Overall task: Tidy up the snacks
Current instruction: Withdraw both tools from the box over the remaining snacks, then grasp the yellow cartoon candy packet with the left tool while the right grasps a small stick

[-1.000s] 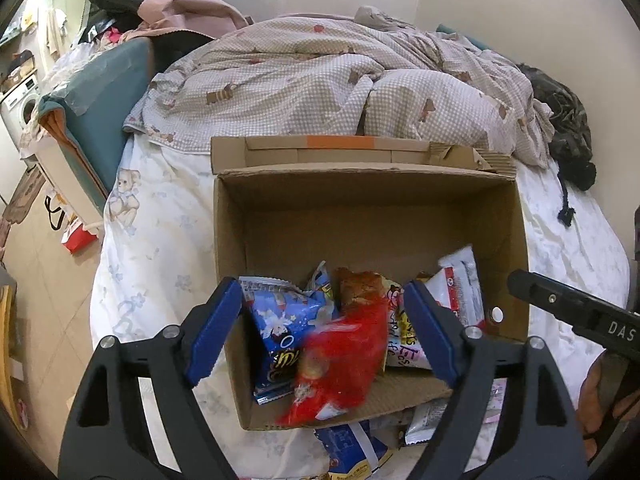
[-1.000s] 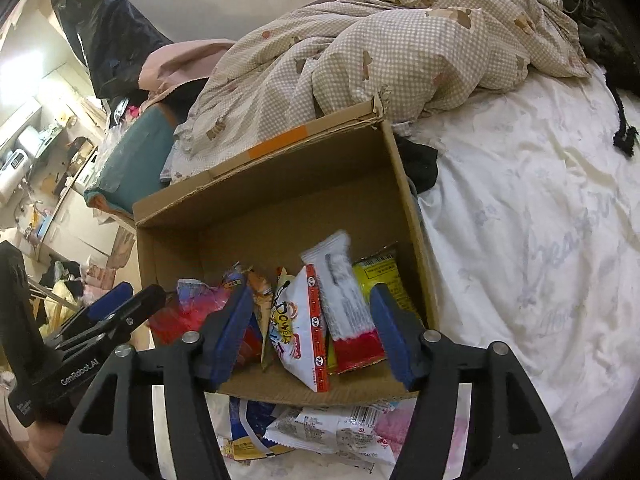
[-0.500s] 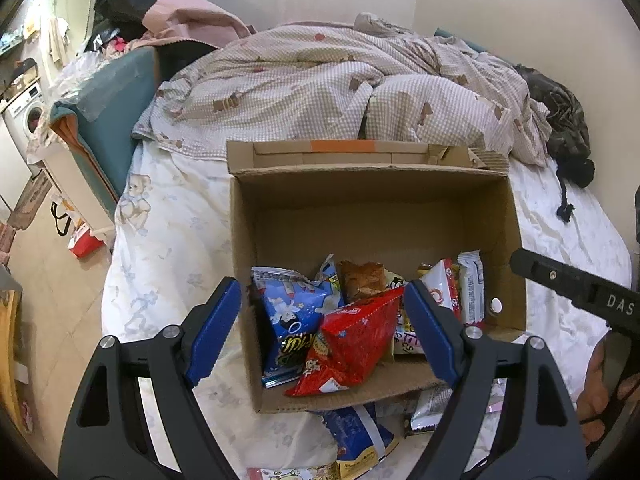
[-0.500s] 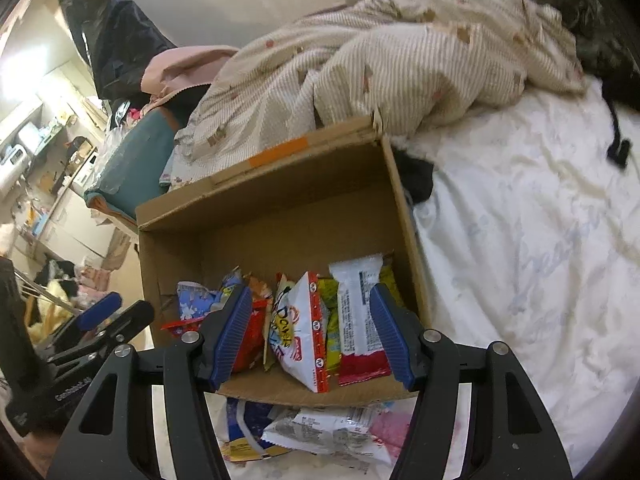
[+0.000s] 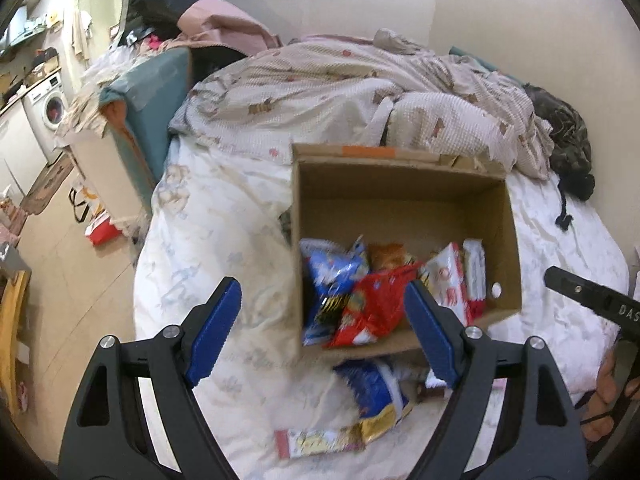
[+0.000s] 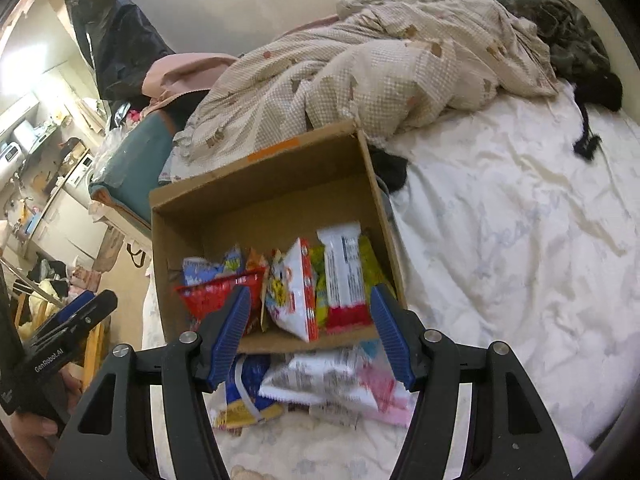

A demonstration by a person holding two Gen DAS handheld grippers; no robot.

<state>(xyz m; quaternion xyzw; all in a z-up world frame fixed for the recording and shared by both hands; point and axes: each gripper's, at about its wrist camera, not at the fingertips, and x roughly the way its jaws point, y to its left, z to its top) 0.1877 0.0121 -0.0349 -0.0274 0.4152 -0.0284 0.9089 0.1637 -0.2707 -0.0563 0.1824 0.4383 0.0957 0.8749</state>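
Gaping empty, both grippers [image 5: 324,332] [image 6: 310,334] above snack-filled box [image 5: 400,196], loose packets [image 6: 320,380] beside.

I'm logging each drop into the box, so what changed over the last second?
The red snack bag, a blur falling between the left gripper's fingers a second ago, now lies at rest in the cardboard box. The left gripper has backed off to the left; the right gripper also pulled back. Both remain open and empty. The packets on the bed sheet stayed put.
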